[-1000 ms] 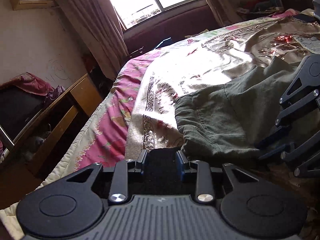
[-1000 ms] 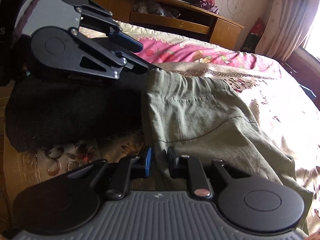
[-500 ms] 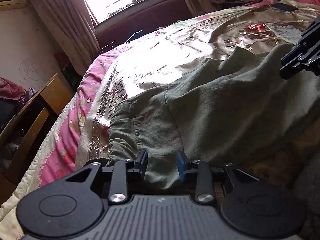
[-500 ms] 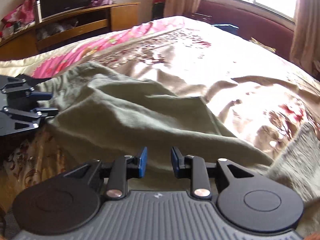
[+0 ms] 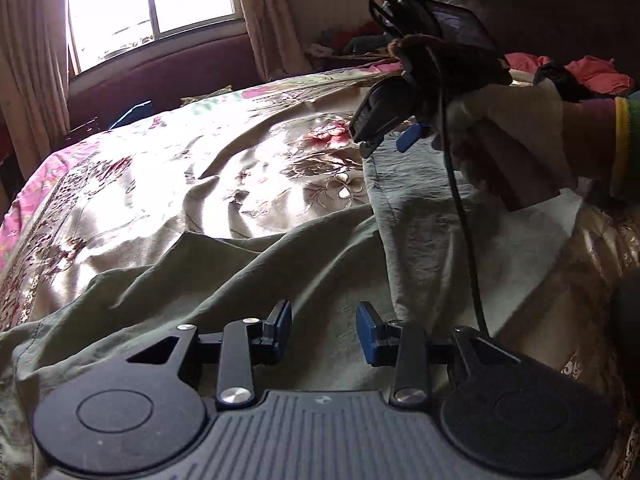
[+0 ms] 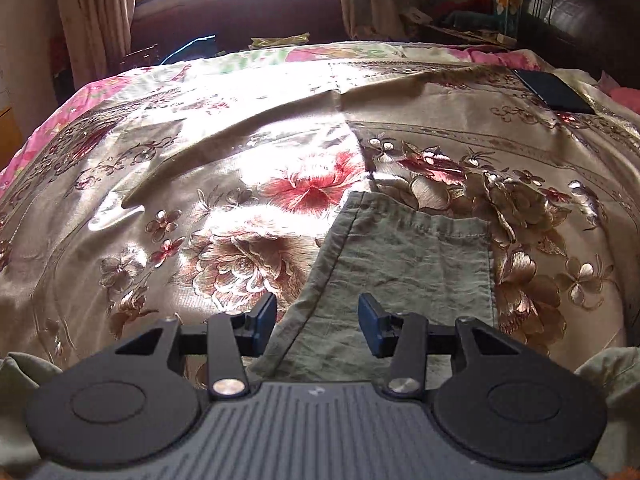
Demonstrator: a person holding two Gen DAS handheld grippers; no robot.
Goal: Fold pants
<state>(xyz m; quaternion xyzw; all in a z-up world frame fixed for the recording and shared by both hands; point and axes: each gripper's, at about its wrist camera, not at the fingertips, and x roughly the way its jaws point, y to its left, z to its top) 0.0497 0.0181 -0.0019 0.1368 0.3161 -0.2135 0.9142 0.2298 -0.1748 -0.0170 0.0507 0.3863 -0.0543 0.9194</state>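
Olive green pants [image 5: 248,272] lie spread on the bed, their fabric filling the space under my left gripper [image 5: 324,328]. Its jaws are opening and the blue pads touch no cloth. One pant leg runs to the right, where a gloved hand [image 5: 512,136] holds my right gripper [image 5: 386,146] above the leg's end. In the right wrist view the leg's hemmed cuff [image 6: 408,256] lies flat just beyond my right gripper [image 6: 318,320]. Those jaws are opening too, with the leg's left edge seen through the gap and nothing pinched.
A shiny floral bedspread [image 6: 200,200] covers the whole bed. A flat black item [image 6: 552,92] lies at its far right. A dark headboard [image 5: 540,12] and heaped clothes [image 5: 592,72] stand behind. A black cable [image 5: 464,220] hangs from the right gripper across the leg.
Both views have swung right across the bed, from the pants' waist end to the leg end. Both pairs of jaws stand wider. The black cloth near the bed's edge has left view.
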